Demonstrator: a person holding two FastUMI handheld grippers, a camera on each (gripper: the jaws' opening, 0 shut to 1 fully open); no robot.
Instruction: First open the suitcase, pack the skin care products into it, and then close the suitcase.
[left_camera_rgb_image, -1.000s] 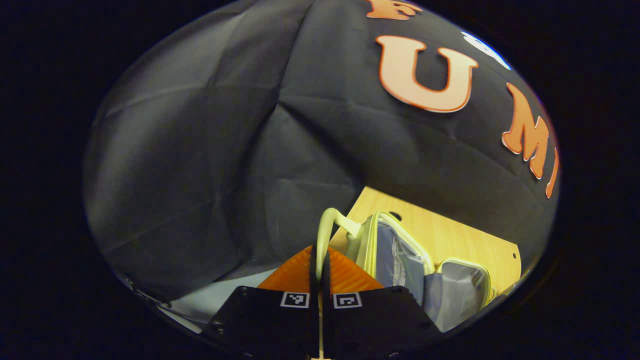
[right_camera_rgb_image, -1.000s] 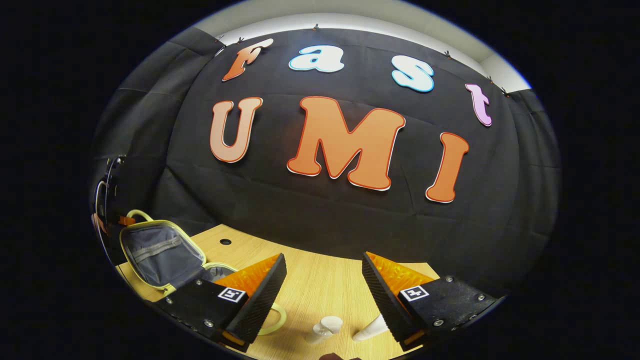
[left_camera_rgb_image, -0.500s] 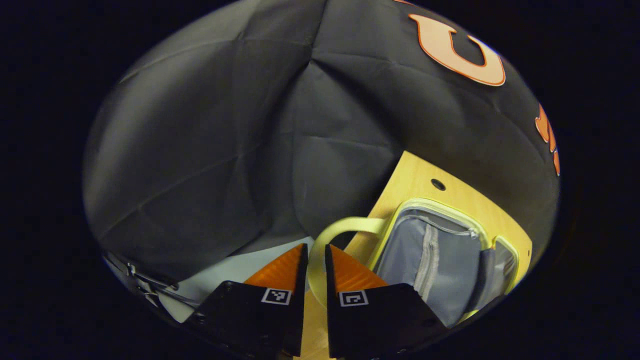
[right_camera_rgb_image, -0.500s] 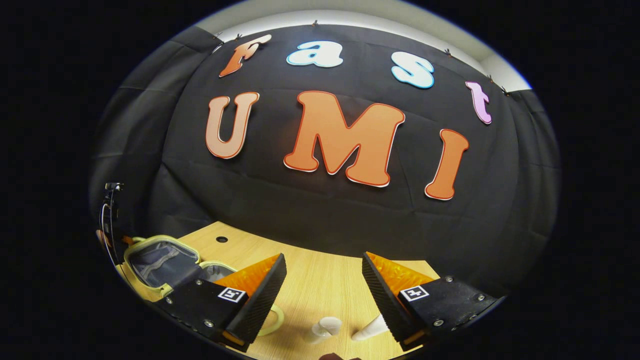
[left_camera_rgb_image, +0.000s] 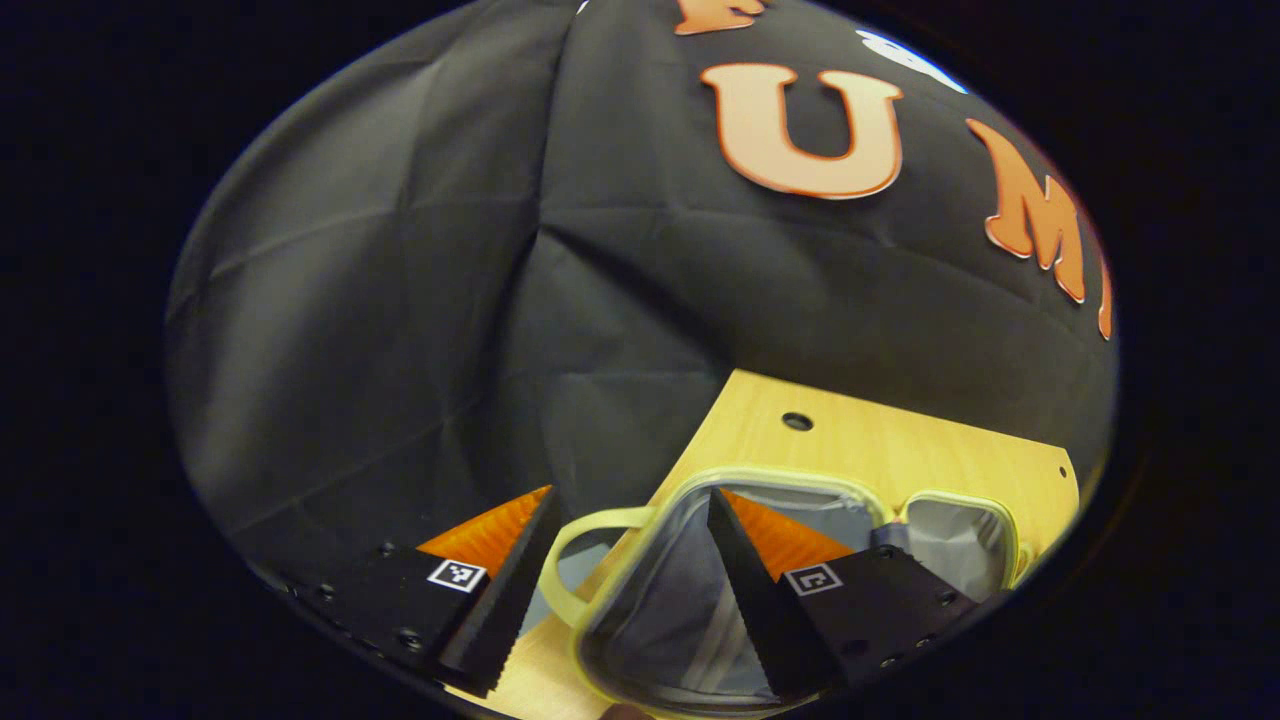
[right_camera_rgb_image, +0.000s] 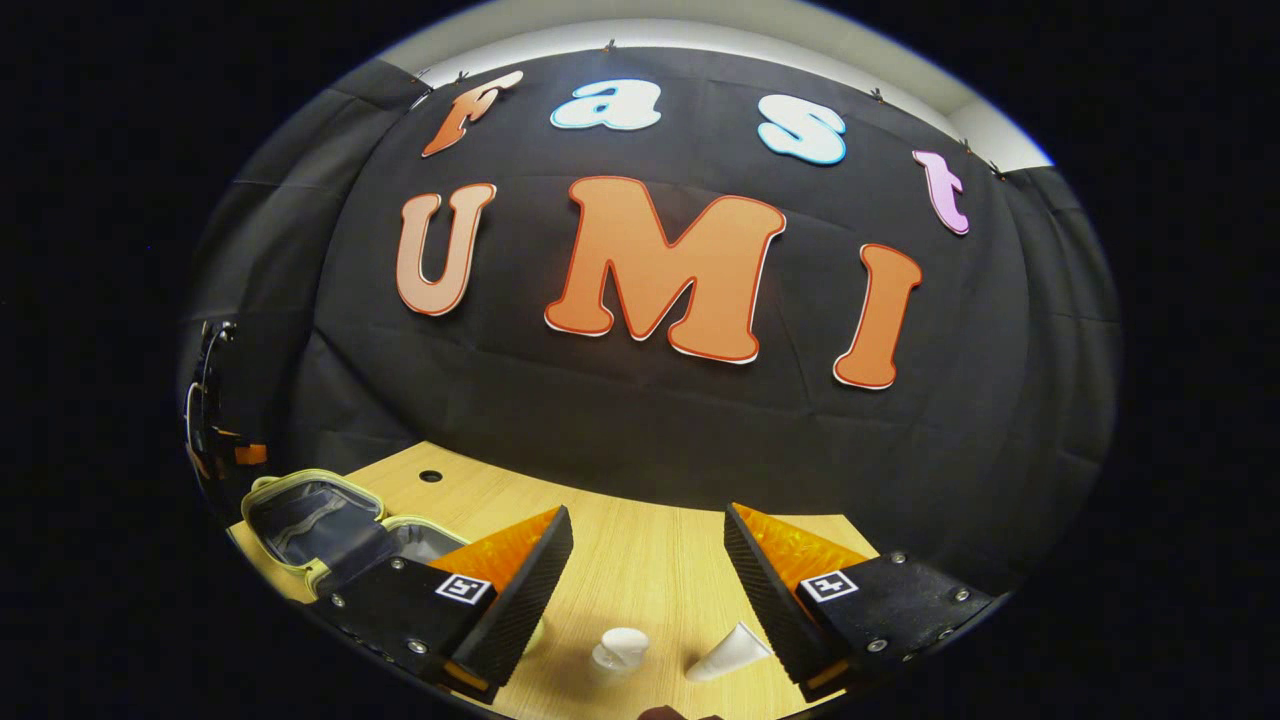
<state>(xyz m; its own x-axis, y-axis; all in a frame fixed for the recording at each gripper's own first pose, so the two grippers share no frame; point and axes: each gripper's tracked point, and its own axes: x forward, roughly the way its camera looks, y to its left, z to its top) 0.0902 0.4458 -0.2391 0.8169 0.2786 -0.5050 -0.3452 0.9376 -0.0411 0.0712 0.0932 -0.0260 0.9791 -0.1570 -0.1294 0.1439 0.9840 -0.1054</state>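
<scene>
The small suitcase (left_camera_rgb_image: 690, 610) lies open on the wooden table, with a pale yellow-green rim and grey lining, both halves facing up. My left gripper (left_camera_rgb_image: 628, 498) is open above the lid half, and the lid's loop handle (left_camera_rgb_image: 560, 565) lies between its fingers untouched. In the right gripper view the suitcase (right_camera_rgb_image: 310, 512) is at the left. My right gripper (right_camera_rgb_image: 647, 512) is open and holds nothing. Below it on the table stand a small white jar (right_camera_rgb_image: 619, 650) and a white tube (right_camera_rgb_image: 727, 656) lying on its side.
The light wooden table (right_camera_rgb_image: 640, 570) has a round cable hole (left_camera_rgb_image: 797, 421) behind the suitcase. Black cloth walls close in behind and to the left. The table's left edge runs just beside the suitcase handle.
My left gripper was shut on the suitcase handle with the lid raised; the lid now lies flat and the gripper has opened and let go. The right gripper has hardly moved.
</scene>
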